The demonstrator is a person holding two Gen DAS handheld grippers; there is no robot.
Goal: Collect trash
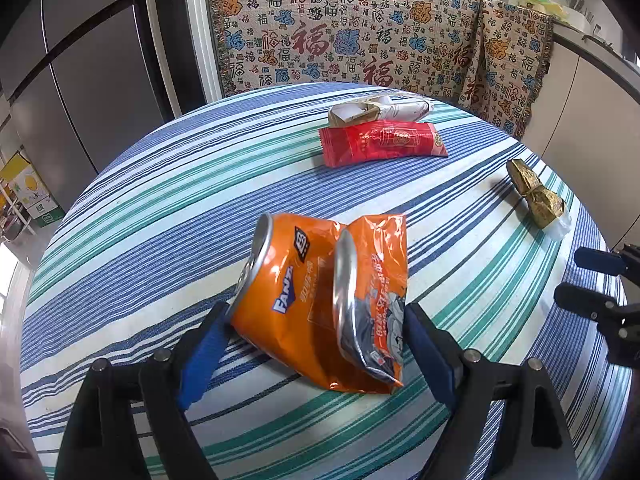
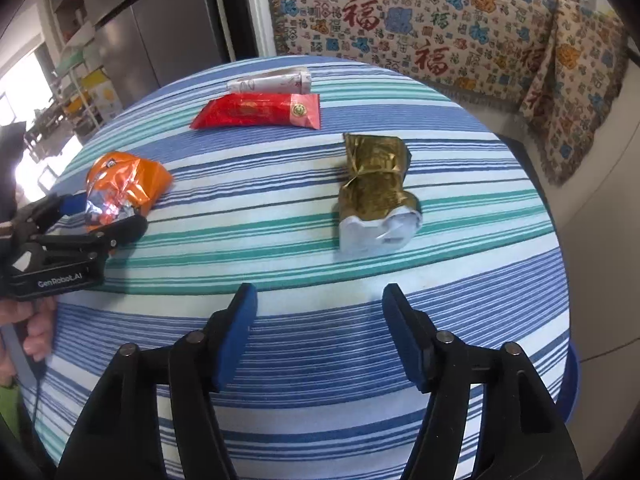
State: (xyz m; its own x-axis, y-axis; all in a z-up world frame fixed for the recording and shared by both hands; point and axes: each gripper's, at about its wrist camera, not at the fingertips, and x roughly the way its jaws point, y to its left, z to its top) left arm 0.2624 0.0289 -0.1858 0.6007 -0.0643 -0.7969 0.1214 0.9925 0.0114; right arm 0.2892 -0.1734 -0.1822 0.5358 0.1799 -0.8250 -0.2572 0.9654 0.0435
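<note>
The left gripper (image 1: 316,320) pinches a crushed orange can (image 1: 320,304) between blue pads, glossy, creased foil-like metal, just above the striped woven tablecloth (image 1: 160,200); the right gripper (image 2: 318,320) stands spread and empty, near a crumpled gold wrapper (image 2: 376,188); a smooth red packet (image 2: 260,112) lies farther back.

A round bench (image 2: 280,360) under a cloth striped blue, teal and white carries four pieces of litter. A crushed orange can (image 1: 320,304) lies near one edge, and a crumpled gold wrapper (image 2: 376,192) lies well apart from it. Farther back, a red packet (image 2: 260,111) lies just beside a white paper wrapper (image 2: 272,80).
</note>
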